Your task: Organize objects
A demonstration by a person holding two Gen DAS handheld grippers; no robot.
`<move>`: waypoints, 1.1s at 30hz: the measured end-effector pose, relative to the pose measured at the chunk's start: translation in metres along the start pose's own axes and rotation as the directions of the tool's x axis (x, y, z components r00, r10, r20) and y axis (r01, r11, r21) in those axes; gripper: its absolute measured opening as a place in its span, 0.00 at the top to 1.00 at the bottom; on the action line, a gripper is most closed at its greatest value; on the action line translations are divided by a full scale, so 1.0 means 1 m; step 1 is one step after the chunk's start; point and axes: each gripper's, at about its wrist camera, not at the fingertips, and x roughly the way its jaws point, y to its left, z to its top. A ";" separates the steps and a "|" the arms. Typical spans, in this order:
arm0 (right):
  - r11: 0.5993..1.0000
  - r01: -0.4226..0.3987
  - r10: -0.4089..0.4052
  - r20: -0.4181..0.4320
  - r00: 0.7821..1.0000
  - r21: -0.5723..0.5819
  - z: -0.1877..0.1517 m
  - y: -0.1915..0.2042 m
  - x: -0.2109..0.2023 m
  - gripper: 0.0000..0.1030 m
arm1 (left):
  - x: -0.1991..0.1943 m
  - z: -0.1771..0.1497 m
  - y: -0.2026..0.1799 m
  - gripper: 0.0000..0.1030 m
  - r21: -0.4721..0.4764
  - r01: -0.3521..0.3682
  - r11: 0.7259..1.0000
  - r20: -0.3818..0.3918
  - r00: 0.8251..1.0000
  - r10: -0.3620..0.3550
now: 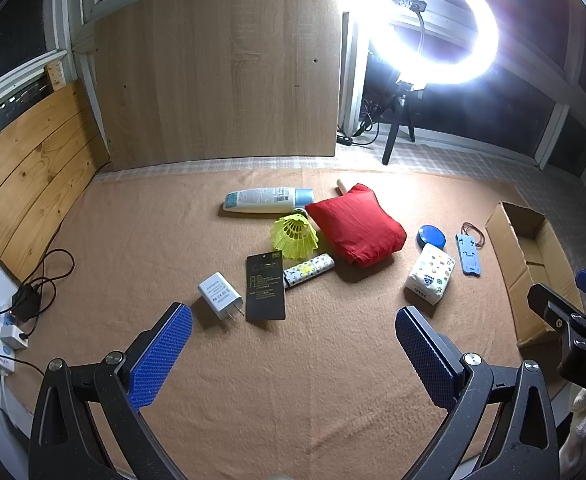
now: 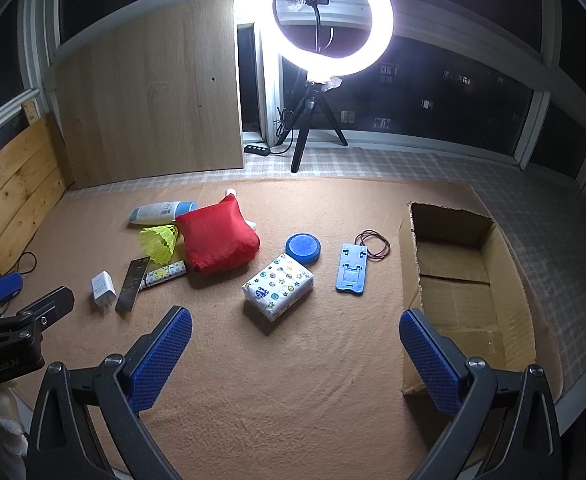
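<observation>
While both claws (image 1: 293, 354) (image 2: 295, 356) gape empty: pale stick (image 1: 341, 187) mostly hidden behind red pouch (image 1: 357, 226).

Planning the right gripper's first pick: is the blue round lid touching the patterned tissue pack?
Apart. The right wrist view shows a strip of bare carpet between the blue round lid and the patterned tissue pack.

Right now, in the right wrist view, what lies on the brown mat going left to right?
White charger → black card → red pouch → patterned tissue pack → blue phone stand → cardboard box.
</observation>
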 end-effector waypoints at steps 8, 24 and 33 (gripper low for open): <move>1.000 0.000 0.000 -0.001 1.000 0.001 -0.001 0.000 0.001 0.00 | 0.000 0.000 0.000 0.00 0.002 0.001 1.000 -0.001 1.000 -0.001; 1.000 -0.001 0.001 -0.015 1.000 0.006 0.001 -0.001 0.006 0.00 | 0.003 0.002 -0.002 0.00 0.006 0.004 1.000 -0.005 1.000 -0.004; 1.000 0.002 -0.002 -0.022 1.000 0.009 0.001 0.000 0.008 0.00 | 0.006 0.002 -0.005 0.00 0.010 0.007 1.000 -0.008 1.000 -0.007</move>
